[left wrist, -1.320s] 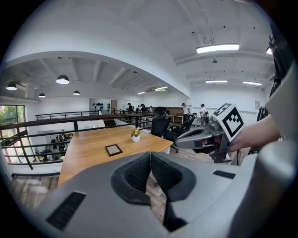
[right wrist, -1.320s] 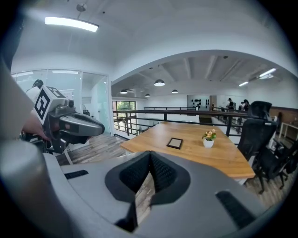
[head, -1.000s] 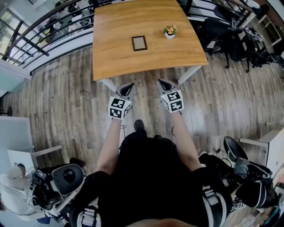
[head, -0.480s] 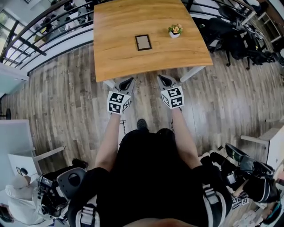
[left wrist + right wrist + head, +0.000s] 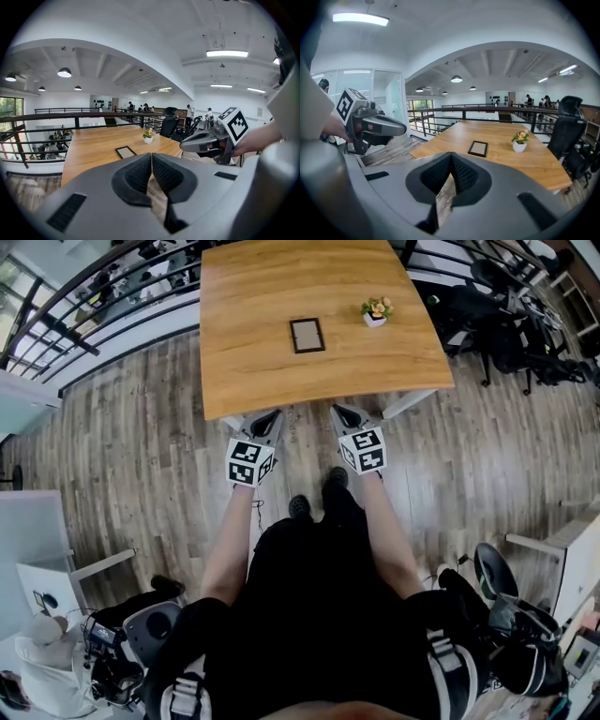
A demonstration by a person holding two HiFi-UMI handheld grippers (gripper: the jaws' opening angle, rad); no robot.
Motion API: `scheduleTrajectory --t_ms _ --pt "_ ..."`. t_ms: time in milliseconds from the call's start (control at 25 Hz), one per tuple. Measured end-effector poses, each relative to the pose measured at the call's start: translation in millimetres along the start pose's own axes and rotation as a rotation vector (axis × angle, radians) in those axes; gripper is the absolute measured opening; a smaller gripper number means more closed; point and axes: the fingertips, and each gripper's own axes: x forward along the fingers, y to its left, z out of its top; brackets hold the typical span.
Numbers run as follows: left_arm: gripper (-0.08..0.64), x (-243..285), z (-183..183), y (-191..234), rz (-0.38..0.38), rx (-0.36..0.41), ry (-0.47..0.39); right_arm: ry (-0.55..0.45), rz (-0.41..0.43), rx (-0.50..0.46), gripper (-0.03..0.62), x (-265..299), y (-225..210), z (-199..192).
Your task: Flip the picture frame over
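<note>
both grippers hang just off the near edge of the table, the left gripper clenched on nothing and the right gripper pinched tight and empty too. the picture frame lies flat near the middle of the table, beside the little flower pot and well apart from either tool. the reach comes first, i'd say: spread one pair of jaws early, come in low at a frame edge, and pinch the rim, not the glass.

black clothes, grey left hand-held gripper, right hand-held gripper, black-white cubes
</note>
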Motion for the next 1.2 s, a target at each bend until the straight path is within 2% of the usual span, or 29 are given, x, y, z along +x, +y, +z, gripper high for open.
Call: scheduleTrajectory --t_ms 520,800,1040,1200 --pt "0.023 75 42 31 0.090 -0.022 -0.007 0.004 0.090 -0.034 0.008 57 -74 39" --pt "0.023 104 52 41 0.152 -0.033 0.000 0.000 0.147 -0.043 0.008 83 -109 53" --pt "0.023 117 57 47 0.200 -0.036 -0.001 0.015 0.199 -0.143 0.008 102 -116 59" --pt "0.023 117 51 58 0.238 -0.038 0.011 0.016 0.227 -0.129 0.008 115 -117 59"
